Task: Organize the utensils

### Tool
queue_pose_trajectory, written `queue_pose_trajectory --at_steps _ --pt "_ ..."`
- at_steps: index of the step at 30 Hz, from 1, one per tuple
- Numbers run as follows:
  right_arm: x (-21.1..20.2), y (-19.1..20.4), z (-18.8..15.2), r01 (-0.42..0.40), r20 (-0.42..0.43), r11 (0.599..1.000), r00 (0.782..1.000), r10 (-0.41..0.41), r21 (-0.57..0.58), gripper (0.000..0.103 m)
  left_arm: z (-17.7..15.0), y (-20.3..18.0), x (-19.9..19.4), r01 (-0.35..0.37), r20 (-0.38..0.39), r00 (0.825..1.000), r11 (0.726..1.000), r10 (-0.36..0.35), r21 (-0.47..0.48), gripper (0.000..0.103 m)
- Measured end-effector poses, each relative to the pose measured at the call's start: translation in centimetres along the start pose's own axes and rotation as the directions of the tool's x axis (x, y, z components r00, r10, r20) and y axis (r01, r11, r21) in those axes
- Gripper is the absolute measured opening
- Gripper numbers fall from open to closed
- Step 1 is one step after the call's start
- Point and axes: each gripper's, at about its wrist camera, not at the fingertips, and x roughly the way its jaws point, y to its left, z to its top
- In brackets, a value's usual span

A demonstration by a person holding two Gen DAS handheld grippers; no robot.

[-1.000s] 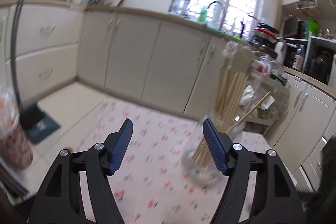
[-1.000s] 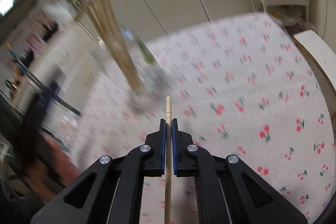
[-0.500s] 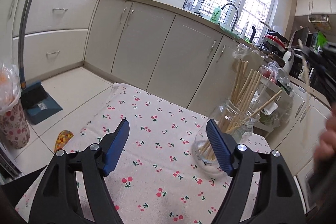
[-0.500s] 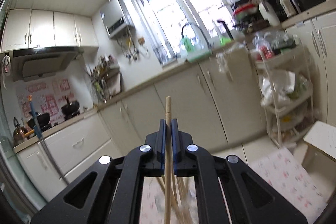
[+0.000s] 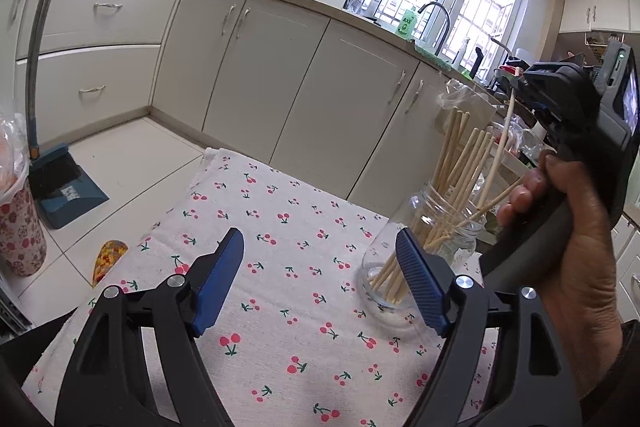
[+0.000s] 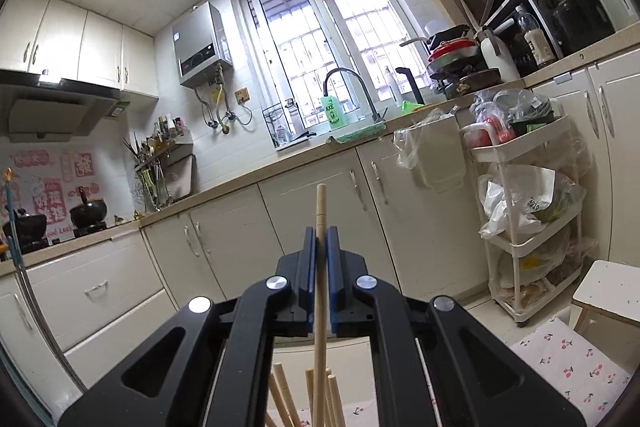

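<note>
Nearly done: bundle of chopsticks (image 5: 448, 183) already standing in glass jar (image 5: 420, 259) on cherry-print counter (image 5: 280, 287), one more chopstick (image 6: 320, 291) clamped upright in right gripper (image 6: 319, 259) above jar, not yet dropped in; left gripper (image 5: 320, 279) beside jar, jaws just widened, nothing between them.

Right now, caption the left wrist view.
Right gripper lowers one chopstick into a glass jar of chopsticks.

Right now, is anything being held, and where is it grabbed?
The right gripper is shut on one chopstick, pinching it near its top end. The left gripper is open and holds nothing.
</note>
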Motion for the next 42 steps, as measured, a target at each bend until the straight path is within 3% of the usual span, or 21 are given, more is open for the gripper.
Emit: queue_pose_trajectory --at_steps 9,18,19,20,21,26,28,30,33,37,40,42 --pt "0.2 0.7 -2.2 0.029 -0.012 0.998 1.000 -0.029 -0.056 0.006 -0.1 -0.4 0.0 -0.001 -0.001 1.000 1.000 0.001 0.003 0.078" --pt "-1.4 1.6 -4.2 0.000 -0.054 0.990 0.998 -0.008 -0.138 0.008 -0.1 -0.3 0.3 -0.013 -0.014 1.000 1.000 0.013 -0.008 0.083" --pt "-1.7 1.7 -4.4 -0.004 -0.062 0.989 0.998 -0.005 -0.150 0.011 -0.1 -0.2 0.3 -0.014 -0.014 1.000 1.000 0.014 -0.010 0.083" --pt "-1.9 1.8 -4.4 -0.006 -0.068 0.988 0.998 -0.004 -0.155 0.022 -0.1 -0.2 0.3 -0.016 -0.015 1.000 1.000 0.016 -0.013 0.083" --pt "-2.3 1.8 -4.5 -0.008 -0.076 0.987 0.997 -0.004 -0.163 0.027 -0.1 -0.2 0.3 -0.017 -0.014 1.000 1.000 0.017 -0.014 0.084" --pt "-5.2 1.6 -3.8 -0.024 -0.114 0.984 0.994 0.004 -0.179 0.030 -0.1 0.0 0.4 -0.015 -0.015 1.000 1.000 0.015 -0.019 0.087" --pt "-7.7 1.4 -3.1 -0.025 -0.142 0.981 0.990 -0.003 -0.195 0.039 -0.1 0.1 0.5 -0.014 -0.026 1.000 1.000 0.013 -0.025 0.088" --pt "-10.3 1.0 -2.8 -0.007 -0.187 0.977 0.982 -0.034 -0.213 0.062 0.0 0.2 0.5 -0.030 -0.041 0.999 0.999 0.029 -0.022 0.088" --pt "-14.1 -0.3 -2.5 0.034 -0.286 0.972 0.953 -0.102 -0.233 0.072 0.5 -0.5 -0.8 -0.046 -0.077 0.996 0.999 0.048 0.026 0.088" --pt "-19.1 -2.4 -2.7 0.082 -0.456 0.970 0.871 -0.183 -0.231 0.081 1.7 -2.7 -4.7 -0.044 -0.154 0.986 0.990 0.064 0.131 0.093" --pt "-22.5 -3.3 -2.4 0.097 -0.540 0.973 0.818 -0.198 -0.210 0.085 2.2 -4.4 -8.8 -0.060 -0.181 0.978 0.974 0.100 0.217 0.095" --pt "-25.2 -3.4 -1.9 0.113 -0.561 0.972 0.800 -0.212 -0.206 0.085 2.3 -5.2 -11.3 -0.072 -0.203 0.971 0.961 0.129 0.266 0.095"
